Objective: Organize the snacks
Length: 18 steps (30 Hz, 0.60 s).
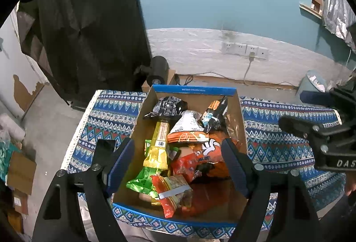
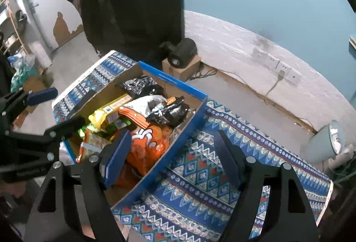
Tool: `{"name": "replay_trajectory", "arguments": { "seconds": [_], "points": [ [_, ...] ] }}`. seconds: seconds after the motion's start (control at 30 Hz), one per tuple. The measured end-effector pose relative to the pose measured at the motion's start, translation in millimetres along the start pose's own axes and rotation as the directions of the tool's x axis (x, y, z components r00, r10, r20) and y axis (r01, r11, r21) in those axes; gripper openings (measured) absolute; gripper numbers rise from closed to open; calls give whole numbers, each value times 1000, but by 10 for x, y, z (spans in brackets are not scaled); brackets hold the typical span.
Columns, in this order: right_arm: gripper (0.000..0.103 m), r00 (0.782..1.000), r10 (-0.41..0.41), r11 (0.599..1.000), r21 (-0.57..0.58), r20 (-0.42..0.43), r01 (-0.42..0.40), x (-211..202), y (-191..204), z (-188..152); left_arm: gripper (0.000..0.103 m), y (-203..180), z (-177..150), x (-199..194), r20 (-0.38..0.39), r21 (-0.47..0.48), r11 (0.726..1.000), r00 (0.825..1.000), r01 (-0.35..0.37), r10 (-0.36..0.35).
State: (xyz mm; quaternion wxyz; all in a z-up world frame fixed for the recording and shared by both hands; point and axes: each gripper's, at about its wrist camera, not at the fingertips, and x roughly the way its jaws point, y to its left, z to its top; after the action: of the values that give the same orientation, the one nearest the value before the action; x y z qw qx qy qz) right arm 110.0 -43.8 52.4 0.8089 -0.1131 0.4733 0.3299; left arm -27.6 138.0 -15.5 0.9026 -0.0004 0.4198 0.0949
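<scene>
A cardboard box [image 1: 241,128] with a blue rim is seen set on a table covered by a patterned blue cloth [image 1: 278,126], its far wall close to the table's far edge and its near wall at the near edge. Bare cloth is left open on both sides of the box, with the wider stretch toward the table's right edge, as shown in the right wrist view. The box is crowded with snack packets: a black packet [image 1: 168,106] at the far wall, a long yellow packet [image 1: 159,148] along the left side, a green packet [image 1: 140,182] beneath it, an orange bag [image 1: 213,153] toward the right wall, and a red-and-orange packet [image 1: 173,193] near the front wall. The left gripper [image 1: 178,164] is held above the box with jaws spread and nothing gripped. The right gripper [image 2: 172,157] is poised over the box's right wall, jaws likewise released and empty.
</scene>
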Motion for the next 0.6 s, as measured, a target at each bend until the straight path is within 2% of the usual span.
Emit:
{"name": "replay_trajectory", "arguments": {
  "seconds": [0.03, 0.17, 0.33, 0.5, 0.6],
  "points": [
    [77, 1000, 2, 1000, 5, 3, -2, -29, -13, -24, 87, -14, 5, -22, 7, 2, 1000, 1000, -3, 2],
    [77, 1000, 3, 999, 31, 5, -4, -114, -90, -136, 87, -75, 16, -97, 31, 9, 1000, 1000, 0, 0],
    [77, 999, -40, 999, 37, 10, 40, -159, -152, -243, 87, -172, 12, -112, 26, 34, 999, 1000, -4, 3],
    [77, 998, -65, 997, 46, 15, 64, -201, -221, -314, 87, -224, 28, -190, 54, 51, 998, 998, -31, 29],
    [77, 996, -90, 995, 39, 25, 89, -241, -245, -327, 92, -257, 44, -248, 74, 60, 998, 997, -34, 30]
  ]
}}
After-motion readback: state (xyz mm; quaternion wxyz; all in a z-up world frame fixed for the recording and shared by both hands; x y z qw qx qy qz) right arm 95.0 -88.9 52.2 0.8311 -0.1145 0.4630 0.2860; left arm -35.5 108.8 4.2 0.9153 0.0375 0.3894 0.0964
